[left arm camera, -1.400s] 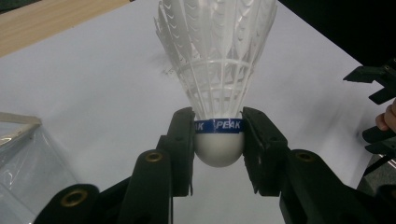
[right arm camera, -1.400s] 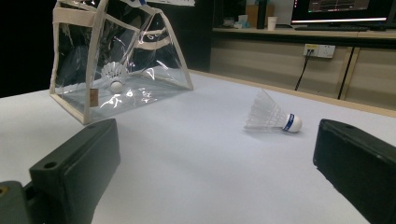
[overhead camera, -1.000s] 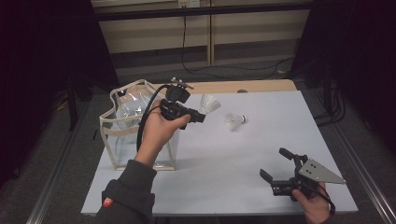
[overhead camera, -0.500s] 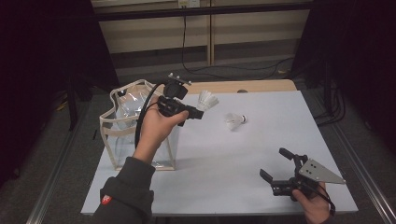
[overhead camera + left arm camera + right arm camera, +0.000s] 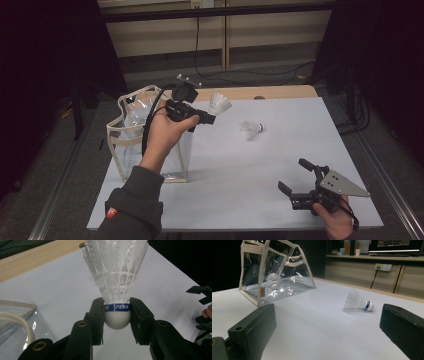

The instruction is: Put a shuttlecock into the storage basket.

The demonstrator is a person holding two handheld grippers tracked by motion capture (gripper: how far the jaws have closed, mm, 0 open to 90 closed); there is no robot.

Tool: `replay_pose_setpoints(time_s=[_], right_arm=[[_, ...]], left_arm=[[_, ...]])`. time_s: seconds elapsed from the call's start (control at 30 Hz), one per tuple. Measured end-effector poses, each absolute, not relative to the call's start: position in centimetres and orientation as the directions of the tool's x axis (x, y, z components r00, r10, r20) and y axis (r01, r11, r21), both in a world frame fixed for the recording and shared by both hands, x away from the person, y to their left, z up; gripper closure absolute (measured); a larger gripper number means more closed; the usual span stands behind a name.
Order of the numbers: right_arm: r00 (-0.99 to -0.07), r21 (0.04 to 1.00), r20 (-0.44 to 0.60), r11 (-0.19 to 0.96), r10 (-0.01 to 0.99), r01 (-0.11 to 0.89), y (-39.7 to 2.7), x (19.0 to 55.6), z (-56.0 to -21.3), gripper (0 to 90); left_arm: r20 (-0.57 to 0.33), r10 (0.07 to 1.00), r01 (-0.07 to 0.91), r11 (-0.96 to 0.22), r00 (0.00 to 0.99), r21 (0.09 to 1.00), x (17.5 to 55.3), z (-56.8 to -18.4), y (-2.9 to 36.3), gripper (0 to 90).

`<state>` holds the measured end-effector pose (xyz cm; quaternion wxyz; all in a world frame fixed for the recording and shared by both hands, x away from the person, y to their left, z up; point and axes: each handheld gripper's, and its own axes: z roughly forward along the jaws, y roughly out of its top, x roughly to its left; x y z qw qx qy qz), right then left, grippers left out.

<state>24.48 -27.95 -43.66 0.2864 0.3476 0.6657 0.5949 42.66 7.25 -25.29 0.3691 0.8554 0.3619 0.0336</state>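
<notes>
My left gripper is raised above the table's back left, shut on the cork of a white feather shuttlecock. In the left gripper view the jaws pinch the blue-banded cork of this shuttlecock, feathers pointing away. Just left of it stands a clear plastic bag with cream edging. A second shuttlecock lies on its side mid-table. My right gripper rests open at the front right with nothing between its jaws. The right gripper view looks between its jaws at the lying shuttlecock and the bag, which holds a third shuttlecock.
The white table top has a wooden strip along its far edge. Metal rails run along both sides of the table. Cables hang down the wall behind.
The left gripper has drifted slightly up and left with the shuttlecock still in its jaws. The right gripper has stayed where it was.
</notes>
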Motion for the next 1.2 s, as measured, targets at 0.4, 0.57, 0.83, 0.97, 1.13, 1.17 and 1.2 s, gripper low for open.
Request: replay_pose_setpoints(time_s=[0.4,0.57,0.83,0.97,1.13,1.17,1.2], right_arm=[[-0.593,0.992,0.036,0.044,0.804,0.120,-27.9,24.5,-43.6,0.3],[-0.593,0.992,0.039,0.041,0.805,0.121,-27.9,24.5,-43.6,0.3],[-0.593,0.992,0.038,0.042,0.804,0.122,-27.9,24.5,-43.6,0.3],[-0.594,0.991,0.041,0.041,0.804,0.124,-27.9,24.5,-43.6,0.3],[-0.592,0.992,0.037,0.043,0.805,0.121,-27.9,24.5,-43.6,0.3],[-0.593,0.992,0.038,0.042,0.805,0.121,-27.9,24.5,-43.6,0.3],[-0.592,0.992,0.039,0.041,0.805,0.121,-27.9,24.4,-43.6,0.3]], left_arm=[[-0.205,0.654,0.597,-0.457,0.728,0.659,42.9,-24.9,7.6,65.7],[-0.200,0.663,0.600,-0.455,0.721,0.658,43.0,-24.7,7.9,65.7],[-0.205,0.677,0.608,-0.433,0.707,0.665,43.3,-24.3,8.7,65.7],[-0.205,0.679,0.609,-0.432,0.705,0.665,43.4,-24.2,8.8,65.6],[-0.204,0.684,0.613,-0.430,0.701,0.663,43.5,-24.0,9.1,65.7],[-0.202,0.685,0.612,-0.429,0.700,0.664,43.5,-23.9,9.1,65.7],[-0.204,0.686,0.613,-0.426,0.699,0.666,43.6,-23.9,9.2,65.7]])
